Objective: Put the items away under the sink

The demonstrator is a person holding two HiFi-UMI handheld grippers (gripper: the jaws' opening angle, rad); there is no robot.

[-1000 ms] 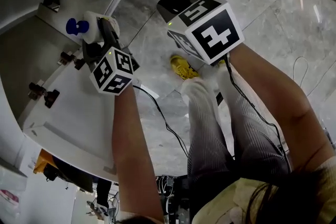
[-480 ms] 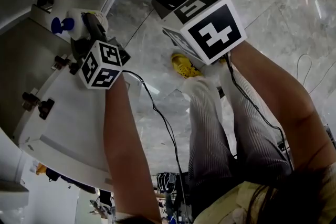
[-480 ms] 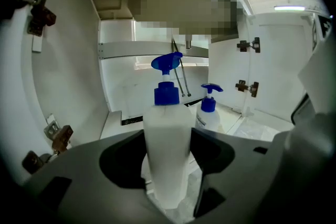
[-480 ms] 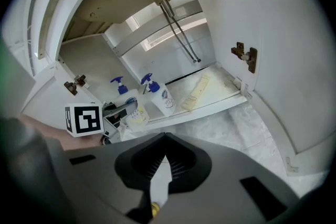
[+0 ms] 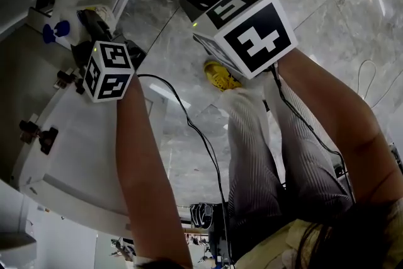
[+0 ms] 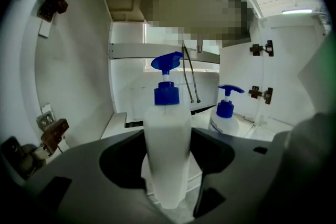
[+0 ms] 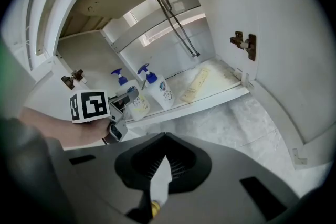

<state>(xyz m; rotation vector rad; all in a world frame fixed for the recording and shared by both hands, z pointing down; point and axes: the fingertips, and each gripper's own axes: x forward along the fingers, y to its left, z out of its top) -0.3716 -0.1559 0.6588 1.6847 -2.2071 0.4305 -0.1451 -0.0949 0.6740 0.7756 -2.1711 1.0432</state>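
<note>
My left gripper (image 6: 168, 165) is shut on a white spray bottle (image 6: 167, 134) with a blue trigger head, held upright at the mouth of the open cabinet under the sink. In the head view its marker cube (image 5: 107, 71) sits at the upper left, with the spray bottle (image 5: 60, 29) just beyond it. A white bottle with a blue pump (image 6: 224, 115) stands on the cabinet floor (image 6: 118, 124) further in, to the right. My right gripper (image 7: 163, 168) is shut on a thin white item with a yellow end (image 7: 160, 183), well back from the cabinet.
Two thin pipes (image 6: 189, 76) hang down at the back of the cabinet. Both doors stand open, hinges (image 6: 261, 94) showing on them. A pale flat packet (image 7: 195, 85) lies on the cabinet floor at the right. The person's legs and a yellow shoe (image 5: 220, 77) are over the marble floor (image 5: 327, 3).
My left gripper has carried the spray bottle up and to the left, closer to the cabinet. The right gripper has hardly moved.
</note>
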